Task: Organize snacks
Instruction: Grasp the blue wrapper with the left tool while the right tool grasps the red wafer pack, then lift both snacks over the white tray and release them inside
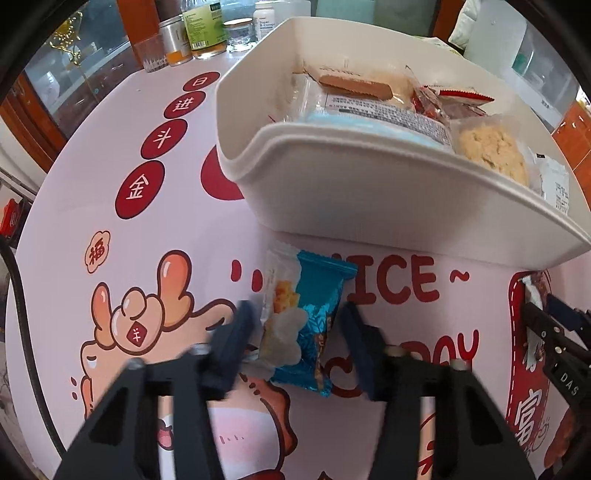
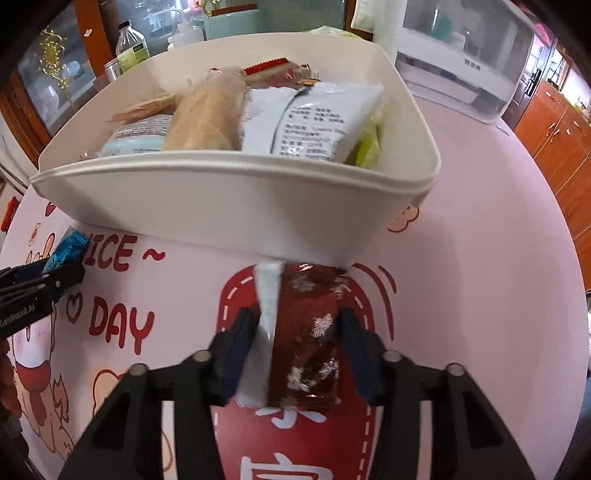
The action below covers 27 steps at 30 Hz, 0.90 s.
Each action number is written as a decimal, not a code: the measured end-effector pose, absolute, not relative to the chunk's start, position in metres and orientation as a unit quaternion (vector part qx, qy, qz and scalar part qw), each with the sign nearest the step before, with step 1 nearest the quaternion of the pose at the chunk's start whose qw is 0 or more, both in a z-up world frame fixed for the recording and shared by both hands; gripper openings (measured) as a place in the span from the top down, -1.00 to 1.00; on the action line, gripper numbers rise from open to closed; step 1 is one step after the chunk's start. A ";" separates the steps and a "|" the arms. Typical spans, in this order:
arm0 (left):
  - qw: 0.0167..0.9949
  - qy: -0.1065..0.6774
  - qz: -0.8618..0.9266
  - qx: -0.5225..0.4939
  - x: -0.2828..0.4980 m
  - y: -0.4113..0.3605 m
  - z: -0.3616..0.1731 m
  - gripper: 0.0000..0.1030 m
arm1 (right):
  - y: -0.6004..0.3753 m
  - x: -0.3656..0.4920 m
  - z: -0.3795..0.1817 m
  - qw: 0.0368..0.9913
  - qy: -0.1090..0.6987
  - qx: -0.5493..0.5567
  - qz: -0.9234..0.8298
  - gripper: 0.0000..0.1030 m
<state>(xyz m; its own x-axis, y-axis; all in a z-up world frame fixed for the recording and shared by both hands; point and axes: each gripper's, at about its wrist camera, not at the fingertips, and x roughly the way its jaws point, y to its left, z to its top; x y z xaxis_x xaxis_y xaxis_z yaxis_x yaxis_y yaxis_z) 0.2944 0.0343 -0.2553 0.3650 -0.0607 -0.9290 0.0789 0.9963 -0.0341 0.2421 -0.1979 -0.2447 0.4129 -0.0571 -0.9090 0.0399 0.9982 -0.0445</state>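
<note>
A white bin (image 1: 369, 199) holding several wrapped snacks stands on the table; it also shows in the right wrist view (image 2: 221, 195). My left gripper (image 1: 297, 325) is shut on a blue snack packet (image 1: 310, 321), just in front of the bin's near wall. My right gripper (image 2: 295, 325) is shut on a dark red snack packet (image 2: 306, 332) with a white end, close below the bin's near wall. The left gripper (image 2: 37, 284) and blue packet (image 2: 68, 249) show at the left of the right wrist view; the right gripper (image 1: 546, 325) shows at the right of the left wrist view.
The table (image 1: 110, 258) has a pink cloth with red cartoon prints. Bottles and jars (image 1: 203, 33) stand at its far edge behind the bin. A white appliance (image 2: 465, 55) sits at the back right. Wooden cabinets (image 2: 561, 122) lie beyond the table.
</note>
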 end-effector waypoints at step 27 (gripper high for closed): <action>0.834 0.546 -0.081 -0.018 0.224 0.004 -0.189 0.45 | -0.169 0.187 -0.192 0.856 0.512 0.029 0.071 0.32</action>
<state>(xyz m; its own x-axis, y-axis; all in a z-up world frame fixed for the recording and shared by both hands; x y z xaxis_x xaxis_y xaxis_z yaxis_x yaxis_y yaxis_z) 0.2241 0.0038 -0.1890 0.3912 -0.1558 -0.9070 0.1160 0.9861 -0.1194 0.1867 -0.1689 -0.1924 0.4660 0.1520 -0.8716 -0.0926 0.9881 0.1228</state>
